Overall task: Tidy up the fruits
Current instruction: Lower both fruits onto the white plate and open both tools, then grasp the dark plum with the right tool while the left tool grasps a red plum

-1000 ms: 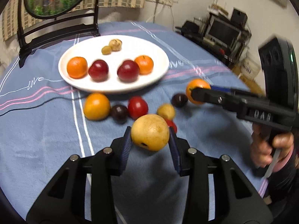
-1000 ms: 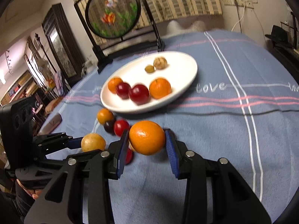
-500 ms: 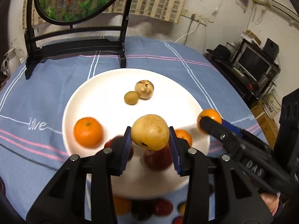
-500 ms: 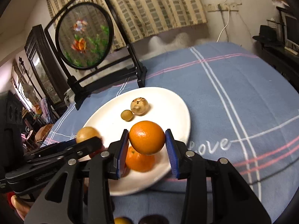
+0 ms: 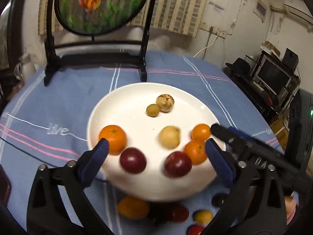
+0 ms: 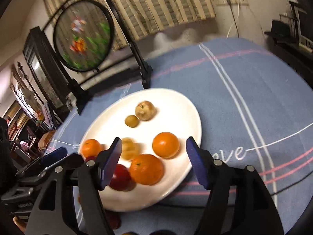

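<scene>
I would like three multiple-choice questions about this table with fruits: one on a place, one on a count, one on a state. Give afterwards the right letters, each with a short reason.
1. Where does the small olive fruit lie?
A. On the blue cloth
B. On the white plate, right beside the brown round fruit
C. Between two pads

2. How many oranges lie on the plate?
A. Two
B. Three
C. Five

3. In what state are the left tongs?
A. Shut on an orange
B. Open, gripping nothing
C. Shut on a plum

Answers:
1 B: it sits at the far part of the plate, against the brown fruit.
2 B: one is on the left side and two are close together on the right.
3 B: the jaws have just been opening, and the blue pads stand wide apart and press on no fruit.
</scene>
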Demonstrator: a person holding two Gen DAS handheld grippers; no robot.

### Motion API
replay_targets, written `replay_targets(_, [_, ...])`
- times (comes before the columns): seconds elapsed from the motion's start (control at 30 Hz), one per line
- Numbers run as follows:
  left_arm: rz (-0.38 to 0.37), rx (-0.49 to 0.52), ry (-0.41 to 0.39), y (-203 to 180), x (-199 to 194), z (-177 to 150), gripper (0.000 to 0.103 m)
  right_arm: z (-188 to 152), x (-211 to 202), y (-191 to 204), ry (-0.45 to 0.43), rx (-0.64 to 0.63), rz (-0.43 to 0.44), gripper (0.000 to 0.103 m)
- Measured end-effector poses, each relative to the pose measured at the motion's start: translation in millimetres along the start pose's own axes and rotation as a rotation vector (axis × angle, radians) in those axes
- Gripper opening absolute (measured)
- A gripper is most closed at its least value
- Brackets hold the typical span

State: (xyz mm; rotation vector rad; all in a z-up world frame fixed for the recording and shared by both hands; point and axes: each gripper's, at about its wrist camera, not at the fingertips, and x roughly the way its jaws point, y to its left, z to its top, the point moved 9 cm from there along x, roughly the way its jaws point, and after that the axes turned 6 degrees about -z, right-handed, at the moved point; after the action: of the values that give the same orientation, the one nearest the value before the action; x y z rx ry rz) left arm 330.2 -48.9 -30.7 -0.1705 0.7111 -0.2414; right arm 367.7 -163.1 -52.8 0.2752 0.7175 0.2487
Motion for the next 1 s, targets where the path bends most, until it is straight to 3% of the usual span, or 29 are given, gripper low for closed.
replay_targets(0.27, [0.117, 0.064, 0.008, 28, -33, -37, 0.101, -32, -34, 10, 0.046, -0.067, 0.017, 0.068])
replay_targets(0.57, [0.154, -0.062, -0.015, 62, -49, -41, 0.101, -86, -30, 0, 0.213, -0.126, -0.097, 0.068])
replay_targets(0.67, [0.143, -0.096, -0.018, 66, -50, -41, 0.101, -92, -31, -8, 0.239, -0.100, -0.083, 0.068])
replay_targets(1.0, [0.086, -0.104, -0.007, 58, -50, -43, 0.101, -95, -36, -5, 0.223, -0.182, -0.118, 0.068])
